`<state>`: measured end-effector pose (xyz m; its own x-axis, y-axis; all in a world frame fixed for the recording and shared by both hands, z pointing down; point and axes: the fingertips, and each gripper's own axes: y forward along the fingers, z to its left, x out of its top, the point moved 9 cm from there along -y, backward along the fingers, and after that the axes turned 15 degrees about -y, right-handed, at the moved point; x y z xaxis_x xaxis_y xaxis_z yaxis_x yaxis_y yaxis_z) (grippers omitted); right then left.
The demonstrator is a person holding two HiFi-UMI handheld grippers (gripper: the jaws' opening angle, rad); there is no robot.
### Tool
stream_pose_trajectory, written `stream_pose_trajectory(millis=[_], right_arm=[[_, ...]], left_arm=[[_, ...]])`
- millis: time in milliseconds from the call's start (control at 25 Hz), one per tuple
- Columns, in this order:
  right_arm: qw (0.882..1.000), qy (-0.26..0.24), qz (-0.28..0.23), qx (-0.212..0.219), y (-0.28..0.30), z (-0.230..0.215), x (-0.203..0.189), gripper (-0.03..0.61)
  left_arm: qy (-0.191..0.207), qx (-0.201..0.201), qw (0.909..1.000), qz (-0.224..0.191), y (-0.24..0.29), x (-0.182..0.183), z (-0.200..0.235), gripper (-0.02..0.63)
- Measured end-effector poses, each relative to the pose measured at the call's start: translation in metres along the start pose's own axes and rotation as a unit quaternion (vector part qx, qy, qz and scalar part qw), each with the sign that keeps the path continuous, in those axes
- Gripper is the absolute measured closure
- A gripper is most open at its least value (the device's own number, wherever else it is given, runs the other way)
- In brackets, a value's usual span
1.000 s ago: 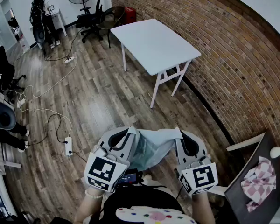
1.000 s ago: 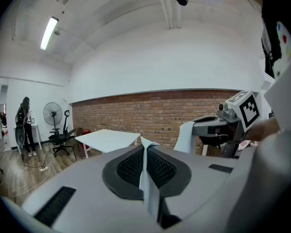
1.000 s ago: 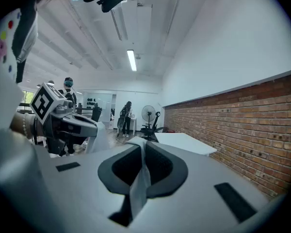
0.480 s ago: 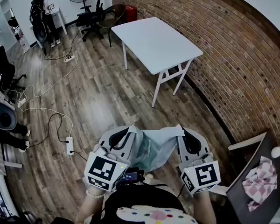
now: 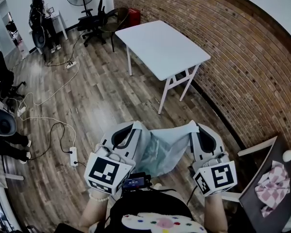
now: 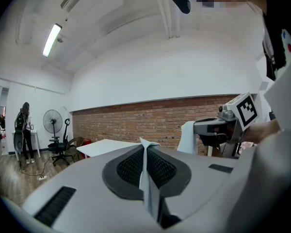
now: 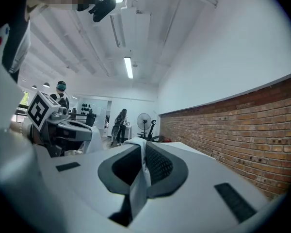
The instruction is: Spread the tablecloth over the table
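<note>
You are holding the left tongs (image 5: 137, 126) well short of the bench (image 5: 162, 45), over the wooden floor (image 5: 97, 96) on the bench's near side. Their jaws are pressing together on one corner of the tablecloth (image 5: 164, 148), and in the left gripper view a thin fold of pale cloth is standing up between the pads.

Between the two tongs the tablecloth is hanging in a loose, bunched sag. It is also well apart from the bench and no part of it is touching the white top, which is lying bare.

The right tongs (image 5: 193, 125) are standing beside the left ones, at about the same distance from the bench. They are clamping the other corner, and the right gripper view is showing the cloth edge pinched between the closed jaws. Both tongs are pointing toward the bench, which is standing close along the brick wall (image 5: 242, 72).

In my judgement you are doing the carrying step: the cloth is gripped at two corners, but the spreading itself is not yet begun.

The next move is asking you to come close to the near edge of the bench while both grips are staying firm. Then you are needing to draw the tongs apart until the held edge is going straight. After that, lift it above the top so the cloth can open across the bench toward its far edge.
</note>
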<state>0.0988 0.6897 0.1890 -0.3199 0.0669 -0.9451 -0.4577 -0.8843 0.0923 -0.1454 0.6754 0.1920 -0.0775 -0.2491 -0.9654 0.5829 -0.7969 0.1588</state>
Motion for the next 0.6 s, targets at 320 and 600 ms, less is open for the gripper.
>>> stream_pose_trajectory(millis=[320, 600], right_arm=[[0.999, -0.026, -0.012, -0.022, 0.012, 0.004, 0.018, 0.543], [0.999, -0.022, -0.013, -0.021, 0.032, -0.021, 0.010, 0.543]], left_arm=[[0.020, -0.014, 0.9993, -0.028, 0.003, 0.022, 0.020, 0.600], [0.016, -0.004, 0.9991, -0.040, 0.034, 0.031, 0.032, 0.600]])
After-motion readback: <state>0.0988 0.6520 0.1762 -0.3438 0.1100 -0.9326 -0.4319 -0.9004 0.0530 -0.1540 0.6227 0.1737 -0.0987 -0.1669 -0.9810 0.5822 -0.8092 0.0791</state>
